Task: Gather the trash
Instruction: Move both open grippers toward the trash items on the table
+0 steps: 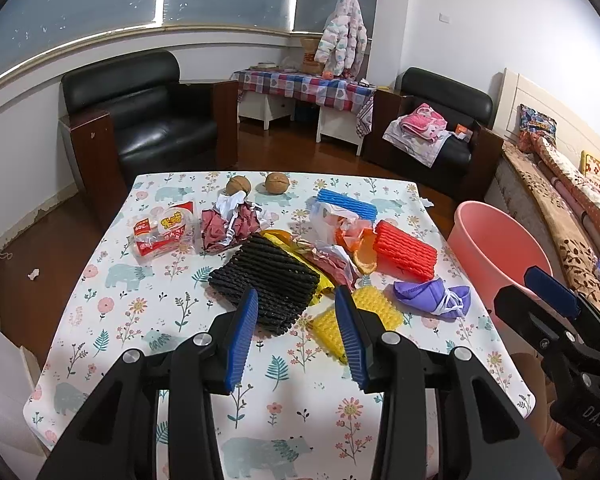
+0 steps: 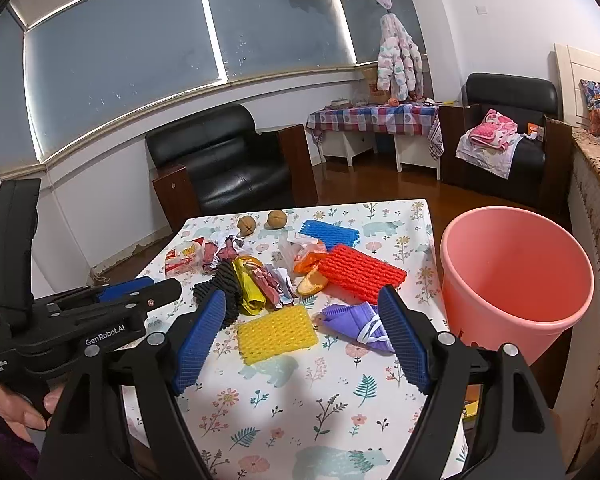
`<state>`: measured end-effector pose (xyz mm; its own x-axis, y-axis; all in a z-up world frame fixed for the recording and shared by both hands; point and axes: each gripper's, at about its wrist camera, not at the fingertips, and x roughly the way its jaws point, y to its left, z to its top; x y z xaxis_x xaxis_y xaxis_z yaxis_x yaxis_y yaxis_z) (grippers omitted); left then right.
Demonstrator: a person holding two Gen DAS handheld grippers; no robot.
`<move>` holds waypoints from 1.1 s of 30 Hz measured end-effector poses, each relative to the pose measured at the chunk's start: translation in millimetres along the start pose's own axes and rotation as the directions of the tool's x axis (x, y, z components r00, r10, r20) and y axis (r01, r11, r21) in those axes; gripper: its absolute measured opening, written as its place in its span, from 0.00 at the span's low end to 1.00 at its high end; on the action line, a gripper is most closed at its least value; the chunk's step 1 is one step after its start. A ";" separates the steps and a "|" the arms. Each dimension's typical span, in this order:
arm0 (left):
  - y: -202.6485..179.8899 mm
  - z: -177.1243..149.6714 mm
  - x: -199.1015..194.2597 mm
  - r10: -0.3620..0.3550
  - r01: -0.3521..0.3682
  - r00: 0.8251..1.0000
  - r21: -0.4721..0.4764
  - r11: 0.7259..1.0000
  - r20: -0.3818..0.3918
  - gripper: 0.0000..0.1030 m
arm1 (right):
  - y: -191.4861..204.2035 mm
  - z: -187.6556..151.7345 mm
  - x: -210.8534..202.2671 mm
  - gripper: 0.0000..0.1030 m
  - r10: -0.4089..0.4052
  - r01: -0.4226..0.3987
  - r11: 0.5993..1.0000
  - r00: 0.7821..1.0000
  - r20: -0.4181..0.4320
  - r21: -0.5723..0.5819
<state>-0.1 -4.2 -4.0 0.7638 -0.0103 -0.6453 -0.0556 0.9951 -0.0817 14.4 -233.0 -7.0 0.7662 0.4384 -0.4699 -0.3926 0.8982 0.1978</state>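
Trash (image 1: 300, 256) on table (image 1: 100, 280), pink bin (image 2: 516, 280) beside; grippers (image 1: 296, 300) empty

Beside the smooth pink plastic bucket (image 2: 516, 280), the ribbed red foam net sleeve (image 2: 360, 272) and crumpled white paper scrap (image 1: 230, 202) look matt.

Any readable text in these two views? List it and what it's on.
"GenRobot.AI": side of the left hand-held gripper, right wrist view.
"Data Acquisition System": small print on the same body, further back.
"DAS": body of the right hand-held gripper, left wrist view.
Snack packet: red and yellow print, too blurred to read.
Nothing else legible.
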 end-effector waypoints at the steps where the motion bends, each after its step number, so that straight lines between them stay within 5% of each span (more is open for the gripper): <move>1: 0.1 0.1 -0.1 0.000 0.000 1.000 0.000 1.000 0.000 0.39 | -0.1 1.2 0.4 0.77 0.002 -0.002 1.000 1.000 -0.001 0.000; 33: 1.5 -1.8 -2.1 -0.025 0.025 1.000 -0.018 1.000 -0.015 0.39 | -1.0 -1.3 3.2 0.77 0.031 -0.030 0.999 1.000 -0.005 0.038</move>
<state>-2.9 -2.8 -4.1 0.7554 -0.0369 -0.6542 -0.0480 0.9926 -0.1113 16.5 -232.6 -9.8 0.7514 0.4655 -0.4677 -0.3958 0.8851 0.2449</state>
